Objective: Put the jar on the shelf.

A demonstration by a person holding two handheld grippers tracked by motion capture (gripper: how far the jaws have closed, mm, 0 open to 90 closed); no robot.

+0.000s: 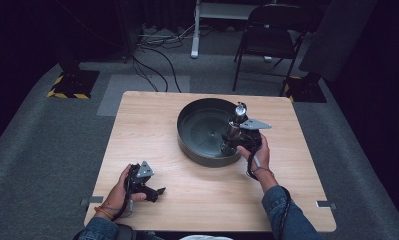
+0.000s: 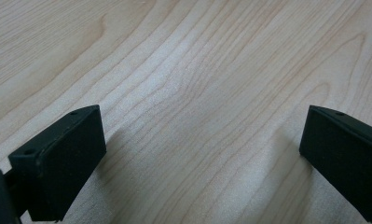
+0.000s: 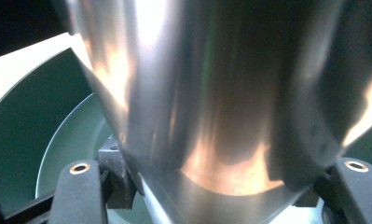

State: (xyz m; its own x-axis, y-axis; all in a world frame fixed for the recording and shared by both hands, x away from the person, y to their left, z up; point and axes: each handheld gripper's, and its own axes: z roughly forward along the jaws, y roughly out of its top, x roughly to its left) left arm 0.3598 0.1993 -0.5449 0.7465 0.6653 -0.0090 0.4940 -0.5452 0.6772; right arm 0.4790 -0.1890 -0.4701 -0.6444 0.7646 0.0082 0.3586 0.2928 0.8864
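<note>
Right hand-held gripper [image 1: 235, 136] clamps shiny metal cup [image 3: 211, 102], held over near rim of dark round basin [image 1: 189, 142] on tabletop [image 1: 137, 125]. Left hand-held gripper [image 2: 200, 154] jaws wide, hovering above bare wood.

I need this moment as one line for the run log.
right gripper: shut on metal cup, over the bowl | left gripper: open, holds nothing, low over the table
</note>
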